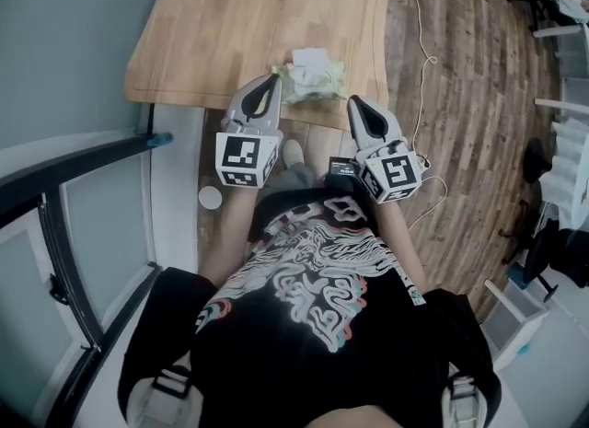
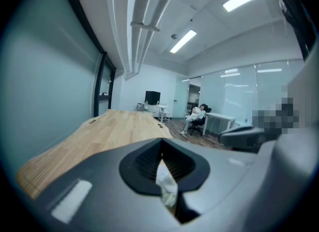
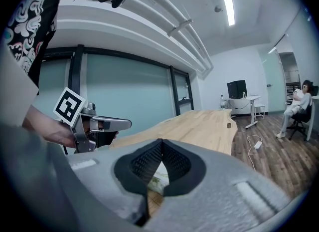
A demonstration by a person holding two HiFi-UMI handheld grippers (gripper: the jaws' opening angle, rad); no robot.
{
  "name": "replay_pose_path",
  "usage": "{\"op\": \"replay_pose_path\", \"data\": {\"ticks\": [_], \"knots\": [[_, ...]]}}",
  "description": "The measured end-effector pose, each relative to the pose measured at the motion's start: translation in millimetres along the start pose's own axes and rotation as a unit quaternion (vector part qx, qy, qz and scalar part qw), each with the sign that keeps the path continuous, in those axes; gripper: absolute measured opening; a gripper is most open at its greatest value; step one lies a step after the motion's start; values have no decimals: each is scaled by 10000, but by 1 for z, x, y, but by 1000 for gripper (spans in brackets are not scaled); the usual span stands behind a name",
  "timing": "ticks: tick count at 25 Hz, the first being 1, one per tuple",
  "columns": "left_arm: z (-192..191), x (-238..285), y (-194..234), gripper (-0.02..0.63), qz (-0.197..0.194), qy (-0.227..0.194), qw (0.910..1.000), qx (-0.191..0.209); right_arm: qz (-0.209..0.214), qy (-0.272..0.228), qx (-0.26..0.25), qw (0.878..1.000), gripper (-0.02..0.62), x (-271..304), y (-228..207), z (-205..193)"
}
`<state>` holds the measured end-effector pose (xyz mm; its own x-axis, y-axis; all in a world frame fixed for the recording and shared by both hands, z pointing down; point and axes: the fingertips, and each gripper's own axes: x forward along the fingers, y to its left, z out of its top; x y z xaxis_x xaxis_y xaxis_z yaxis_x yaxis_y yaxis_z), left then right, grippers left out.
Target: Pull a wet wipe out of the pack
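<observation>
A pale green wet wipe pack (image 1: pixel 316 79) lies near the front edge of the wooden table (image 1: pixel 230 21), with a white wipe (image 1: pixel 310 56) standing up from its top. My left gripper (image 1: pixel 272 78) hovers just left of the pack, jaws together and empty. My right gripper (image 1: pixel 355 103) is to the pack's right, a little nearer me, also shut and empty. In the left gripper view the jaws (image 2: pixel 160 145) meet at the tip, and the pack (image 2: pixel 167 185) shows below them. The right gripper view shows the same: its jaws (image 3: pixel 160 142) are closed, with the pack (image 3: pixel 158 182) below.
A white cable (image 1: pixel 420 58) runs over the wooden floor right of the table. A round white lid-like object (image 1: pixel 211 197) and a black device (image 1: pixel 341 167) lie by my feet. A glass partition (image 1: pixel 83 224) stands at the left. A person sits in a chair (image 2: pixel 195 118) far off.
</observation>
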<state>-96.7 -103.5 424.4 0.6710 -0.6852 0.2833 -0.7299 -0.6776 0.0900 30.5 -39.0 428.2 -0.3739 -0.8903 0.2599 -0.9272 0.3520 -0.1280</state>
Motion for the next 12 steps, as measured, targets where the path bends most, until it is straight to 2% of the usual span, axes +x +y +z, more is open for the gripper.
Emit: {"op": "replay_pose_path", "data": {"ticks": [7, 12], "knots": [[6, 11, -9, -12, -54, 16, 10000, 42, 6, -74, -50, 10000, -2, -2, -6, 8], [10, 17, -22, -12, -126, 35, 9998, 126, 162, -69, -28, 9998, -2, 5, -11, 4]]}}
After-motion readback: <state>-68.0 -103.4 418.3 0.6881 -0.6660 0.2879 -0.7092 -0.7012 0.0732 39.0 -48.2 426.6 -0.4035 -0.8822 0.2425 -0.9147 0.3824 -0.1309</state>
